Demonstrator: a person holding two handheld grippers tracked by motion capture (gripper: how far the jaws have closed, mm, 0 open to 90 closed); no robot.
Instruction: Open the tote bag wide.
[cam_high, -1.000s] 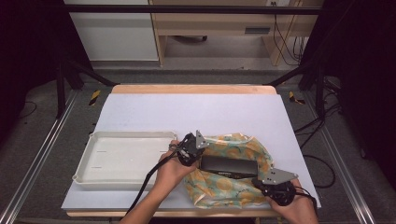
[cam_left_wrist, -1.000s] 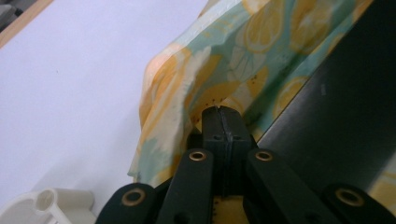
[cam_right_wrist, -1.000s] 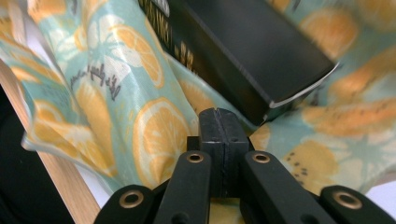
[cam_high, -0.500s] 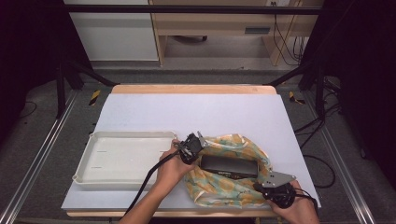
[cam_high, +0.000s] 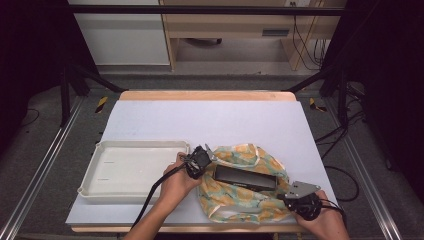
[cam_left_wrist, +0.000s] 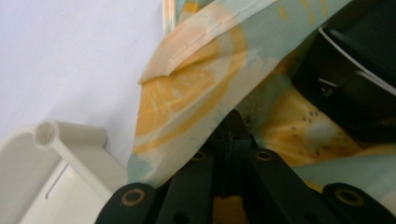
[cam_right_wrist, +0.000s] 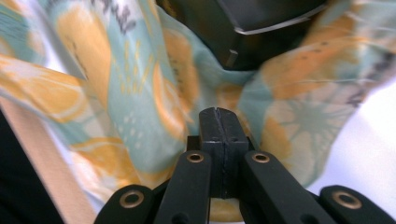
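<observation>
Under the patterned cloth (cam_high: 245, 195), part-hiding the black box (cam_high: 245, 177), left gripper (cam_high: 200, 161) and right gripper (cam_high: 295, 200) pinch its edges.

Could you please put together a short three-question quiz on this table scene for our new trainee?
1. True or false: the black box lies on the patterned cloth.
2. What does the left claw pinch: A the white tray, B the cloth, C the box?
3. On which side of the cloth does the tray stand, seen from the high view?

Key: 1 true. 2 B; the cloth's edge drapes over its shut jaws in the left gripper view. The right claw holds the cloth's opposite corner. 3 The left, close to the cloth's edge.
</observation>
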